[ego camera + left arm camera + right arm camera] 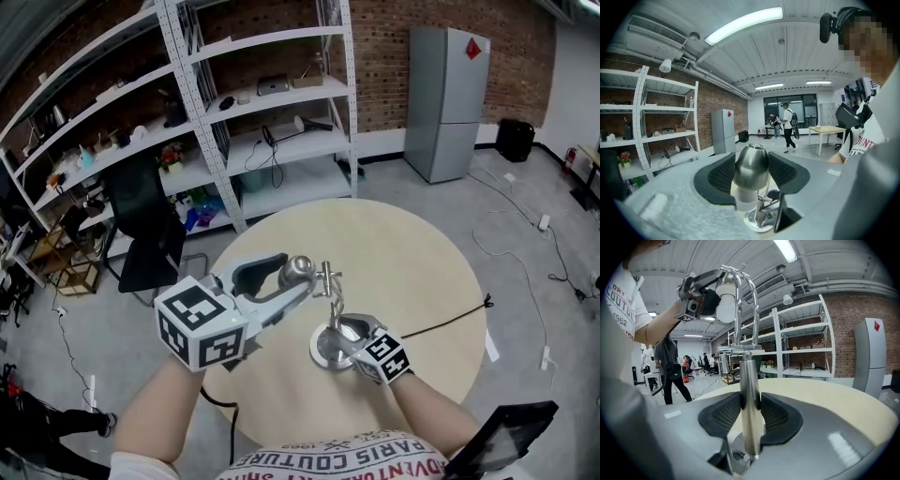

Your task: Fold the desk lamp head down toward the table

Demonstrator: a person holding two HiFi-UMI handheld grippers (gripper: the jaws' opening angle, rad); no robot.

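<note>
A metal desk lamp stands on the round beige table (pixel 412 272), its round base (pixel 322 356) near the front edge. My left gripper (pixel 287 279) is shut on the cone-shaped lamp head (pixel 300 269). In the left gripper view the shade (pixel 751 164) sits between both pads, above the base (pixel 759 220). My right gripper (pixel 345 331) is shut on the upright post just above the base. The right gripper view shows that post (pixel 749 394) pinched between the pads. High above it are the curved arm, the white bulb (pixel 725 308) and the left gripper (pixel 701 289).
A black cable (pixel 450 321) runs from the lamp across the table's right side. A black chair (pixel 145 225) stands left of the table, white shelving (pixel 272 112) behind it, a grey fridge (pixel 450 103) at the back right. A dark flat device (pixel 506 436) lies at my lower right.
</note>
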